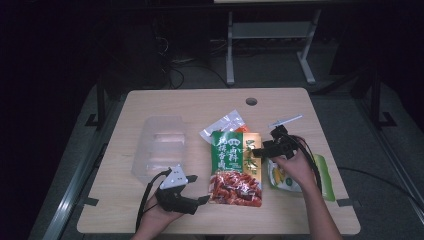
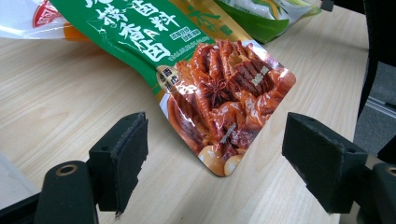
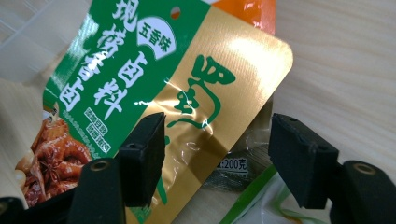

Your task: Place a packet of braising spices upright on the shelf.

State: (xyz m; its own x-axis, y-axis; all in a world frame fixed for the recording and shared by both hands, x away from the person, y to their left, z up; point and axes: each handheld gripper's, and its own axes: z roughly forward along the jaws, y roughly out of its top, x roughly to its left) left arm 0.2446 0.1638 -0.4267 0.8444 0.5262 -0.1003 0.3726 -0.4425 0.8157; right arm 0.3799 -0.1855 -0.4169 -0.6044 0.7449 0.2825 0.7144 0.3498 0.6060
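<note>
Seasoning pouch: light, floppy, slick foil (best gripped at flat sealed edge). Right gripper straddling gold edge, unclenched; left gripper released, empty.

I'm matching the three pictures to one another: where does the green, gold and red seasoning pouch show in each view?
High view: the green, gold and red seasoning pouch lies flat at table centre, between the grippers.
Left gripper view: its red lower end reaches down between the open jaws.
Right gripper view: its gold upper corner lies between the jaws.
Shared landmark: the green-and-white bag beside the pouch.
</note>
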